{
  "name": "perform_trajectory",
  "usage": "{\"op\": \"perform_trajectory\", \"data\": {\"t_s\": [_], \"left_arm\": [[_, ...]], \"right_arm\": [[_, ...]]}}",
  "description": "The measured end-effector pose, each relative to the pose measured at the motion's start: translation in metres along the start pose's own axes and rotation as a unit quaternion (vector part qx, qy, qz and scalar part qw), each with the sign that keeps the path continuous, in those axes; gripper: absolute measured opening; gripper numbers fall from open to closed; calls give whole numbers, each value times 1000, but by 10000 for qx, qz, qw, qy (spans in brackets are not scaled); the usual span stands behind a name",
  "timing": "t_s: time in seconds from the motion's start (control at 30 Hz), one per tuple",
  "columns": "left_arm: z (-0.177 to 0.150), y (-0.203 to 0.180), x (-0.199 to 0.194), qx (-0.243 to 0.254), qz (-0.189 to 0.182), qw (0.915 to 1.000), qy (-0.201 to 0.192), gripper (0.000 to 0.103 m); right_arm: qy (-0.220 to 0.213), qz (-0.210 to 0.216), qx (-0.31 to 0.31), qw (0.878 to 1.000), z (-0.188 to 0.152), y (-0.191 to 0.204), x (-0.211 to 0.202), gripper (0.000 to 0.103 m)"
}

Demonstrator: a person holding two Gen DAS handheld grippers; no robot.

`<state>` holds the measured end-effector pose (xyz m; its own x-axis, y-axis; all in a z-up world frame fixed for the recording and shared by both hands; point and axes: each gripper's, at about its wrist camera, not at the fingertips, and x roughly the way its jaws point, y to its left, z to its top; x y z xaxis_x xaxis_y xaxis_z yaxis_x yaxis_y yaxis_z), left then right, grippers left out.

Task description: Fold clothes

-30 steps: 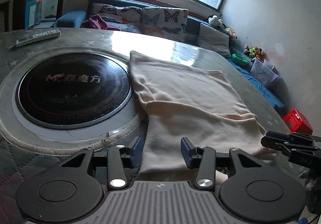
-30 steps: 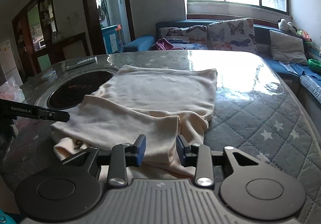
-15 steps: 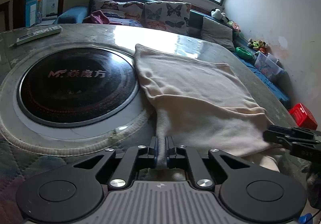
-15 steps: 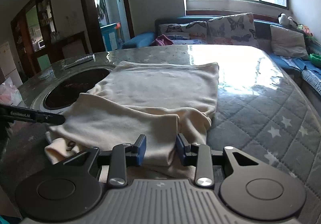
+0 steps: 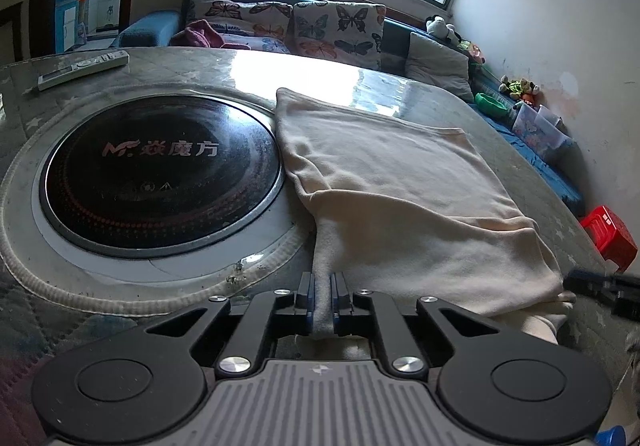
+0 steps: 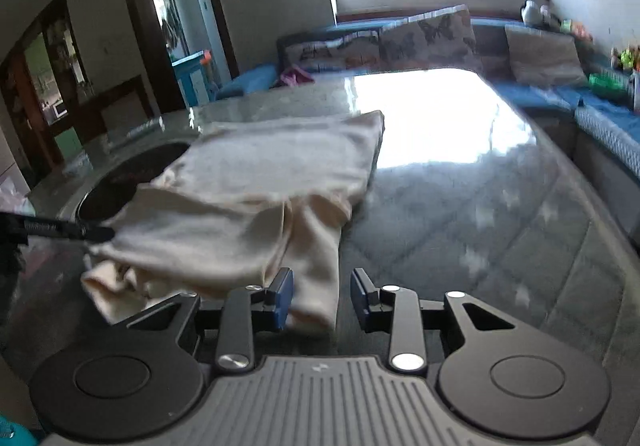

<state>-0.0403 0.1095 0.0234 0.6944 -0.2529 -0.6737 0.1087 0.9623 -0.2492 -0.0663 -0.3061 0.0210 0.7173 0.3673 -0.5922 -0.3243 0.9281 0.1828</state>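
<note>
A cream, soft-knit folded garment (image 5: pixel 404 206) is seen spread on the grey quilted, star-patterned tabletop (image 6: pixel 500 246), directly beside the round black glass induction hob (image 5: pixel 156 170) set into that table; its far edge lies flat and straight, while the near end is bunched into loose, layered folds. The near corner closest to the hob is pinched between the blue-padded fingers of the left gripper (image 5: pixel 322 302), which is closed down to a narrow slit with a ridge of fabric pulled up between the pads. Away from the hob, the right gripper (image 6: pixel 322 300) is held spread wide, its blue pads (image 6: pixel 283 298) set either side of a dangling cream flap at the garment's near edge; no fabric is clamped by it. The right wrist view is smeared by blur, so finer creases cannot be made out. Beyond the hob, a slim grey remote control (image 5: pixel 82 68) is laid on the table. Behind the table, butterfly-print cushions (image 5: pixel 336 30) are lined along a blue sofa.
</note>
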Motion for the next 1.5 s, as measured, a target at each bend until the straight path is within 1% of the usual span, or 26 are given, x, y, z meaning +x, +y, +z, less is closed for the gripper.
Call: {"op": "perform_trajectory", "data": {"t_s": [0.07,0.17,0.27,0.37,0.47,0.6,0.67,0.7,0.77,0.87,0.93,0.97,1.0,1.07,1.1,1.17,1.23,1.27,1.3,1.43,1.5], "left_arm": [[0,0,1,-12,13,10000,2,12],[0,1,0,-55,18,10000,2,12],[-1,2,1,-92,11,10000,6,12],[0,3,1,-103,-7,9999,16,13],[0,3,2,-99,-8,9999,27,13],[0,3,2,-117,-14,9999,16,13],[-1,3,2,-135,-11,9999,11,13],[-1,3,2,-135,-5,9999,12,13],[-1,2,1,-135,5,9999,14,14],[0,3,1,-124,4,9999,14,14],[0,2,1,-109,16,9999,7,16],[0,2,1,-99,29,9999,1,19],[0,1,1,-83,64,9999,-12,21],[1,-1,-1,-75,121,9999,-43,35],[2,-1,-2,-69,125,9999,-72,37],[3,-3,-6,-51,131,9998,-134,41],[5,-7,-10,21,114,9997,-213,44],[6,-9,-12,69,101,9996,-250,45],[7,-11,-14,115,88,9995,-283,46],[9,-20,-15,274,-10,9991,-320,48],[10,-27,-13,345,-84,9989,-320,48]], "right_arm": [[-128,27,-43,9999,9,1,6,31],[-190,-122,-61,9997,23,2,24,30],[-51,-311,-26,9995,24,-4,41,27],[17,-486,5,9988,17,-11,43,27],[-102,-695,-5,9975,18,-14,33,28],[-135,-565,12,9983,22,-15,35,28],[-94,-476,-126,9987,23,-11,43,27],[-55,-498,-206,9985,23,-9,48,26],[50,-782,-301,9965,22,-7,55,27],[55,-1146,-229,9931,23,-13,52,27],[13,-1084,-182,9939,22,-17,47,28],[-51,-950,-196,9953,22,-17,43,28],[-101,-888,-208,9958,23,-14,41,32],[-182,-829,-244,9961,25,-9,39,40],[-225,-781,-238,9964,26,-7,40,45],[-219,-686,-218,9972,28,-5,45,48],[-91,-817,-260,9963,25,-5,52,48],[-55,-875,-255,9958,24,-6,54,54],[-68,-919,-203,9955,23,-8,53,57],[-59,-1160,-58,9932,20,-15,45,57],[-116,-1207,-38,9926,19,-16,40,57]]}}
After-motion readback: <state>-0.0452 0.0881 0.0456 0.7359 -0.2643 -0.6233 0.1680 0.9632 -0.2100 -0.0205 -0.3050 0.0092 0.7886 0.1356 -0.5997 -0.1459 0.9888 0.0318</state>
